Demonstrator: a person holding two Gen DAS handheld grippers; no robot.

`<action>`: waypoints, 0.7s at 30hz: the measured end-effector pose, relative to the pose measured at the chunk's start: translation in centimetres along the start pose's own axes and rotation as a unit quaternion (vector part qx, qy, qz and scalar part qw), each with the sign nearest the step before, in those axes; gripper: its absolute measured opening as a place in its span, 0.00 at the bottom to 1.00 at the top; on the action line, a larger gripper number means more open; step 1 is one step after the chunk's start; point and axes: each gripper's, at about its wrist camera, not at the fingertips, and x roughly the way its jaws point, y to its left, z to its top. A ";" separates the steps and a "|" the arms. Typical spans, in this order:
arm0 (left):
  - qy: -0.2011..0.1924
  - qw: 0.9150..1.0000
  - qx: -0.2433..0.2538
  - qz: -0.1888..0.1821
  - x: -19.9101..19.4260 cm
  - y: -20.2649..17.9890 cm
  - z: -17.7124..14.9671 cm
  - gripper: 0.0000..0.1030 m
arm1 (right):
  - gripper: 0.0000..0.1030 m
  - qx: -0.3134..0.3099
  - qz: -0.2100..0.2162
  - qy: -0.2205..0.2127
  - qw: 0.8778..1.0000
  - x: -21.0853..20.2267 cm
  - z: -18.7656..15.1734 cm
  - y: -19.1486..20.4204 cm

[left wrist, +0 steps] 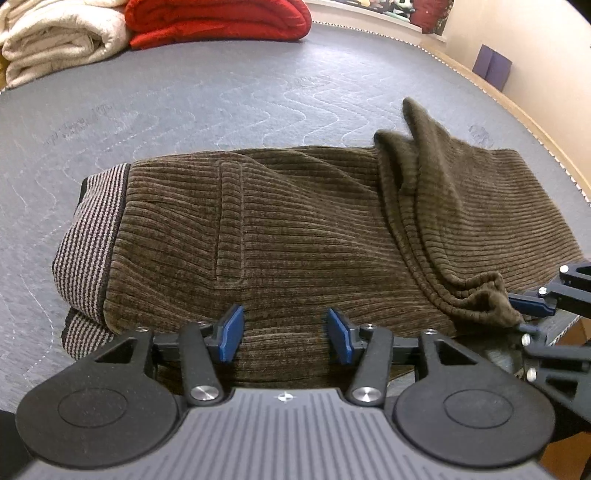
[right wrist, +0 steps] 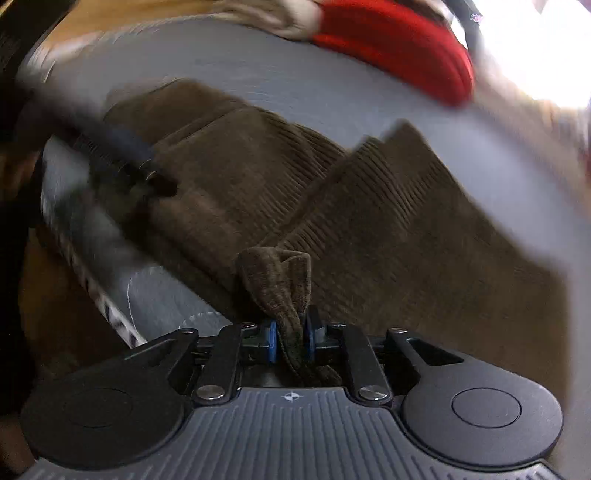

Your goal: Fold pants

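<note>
On the gray bed (left wrist: 221,92), near the red blanket (left wrist: 218,22), we see the brown pants (left wrist: 295,221) partly folded. Our left gripper (left wrist: 284,334) hangs wide and empty — our right gripper (right wrist: 291,339) pinches a pant leg end. More folding is left, we think.

Brown corduroy pants (left wrist: 295,221) lie across the grey quilted mattress (left wrist: 184,103), striped waistband (left wrist: 88,236) to the left. The left gripper (left wrist: 284,332) hovers over the near edge, blue pads apart, gripping nothing. At right, the right gripper (left wrist: 532,306) pinches a bunched cuff.
</note>
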 end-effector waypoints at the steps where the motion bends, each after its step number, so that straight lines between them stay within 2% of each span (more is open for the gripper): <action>1: 0.001 1.000 -0.002 -0.004 0.0 0.1 0.1 0.59 | 0.22 -0.010 0.000 -0.002 1.000 -0.3 0.1 0.3; 4: 0.005 1.000 0.001 -0.013 0.1 0.0 0.4 0.68 | 0.22 0.037 0.025 -0.013 0.999 -1.7 -0.1 -1.5; 8: 0.007 1.000 0.009 -0.008 0.3 -0.4 0.4 0.70 | 0.23 0.102 0.073 -0.057 0.991 -4.2 -0.8 -3.4; 11: 0.007 1.000 0.005 -0.009 0.4 -0.4 0.5 0.70 | 0.28 0.154 0.074 -0.096 0.981 -5.3 -0.5 -4.7; 13: 0.007 1.000 0.010 -0.008 0.5 -0.5 0.4 0.72 | 0.35 0.180 0.059 -0.099 0.977 -5.1 -0.7 -5.4; 16: 0.006 1.000 0.022 -0.002 0.6 -1.0 0.2 0.74 | 0.36 0.180 0.053 -0.080 0.979 -3.8 -1.0 -5.3; 21: 0.004 1.000 0.028 0.000 1.0 -1.3 0.0 0.76 | 0.41 0.105 0.074 -0.056 0.990 -2.1 -0.4 -2.4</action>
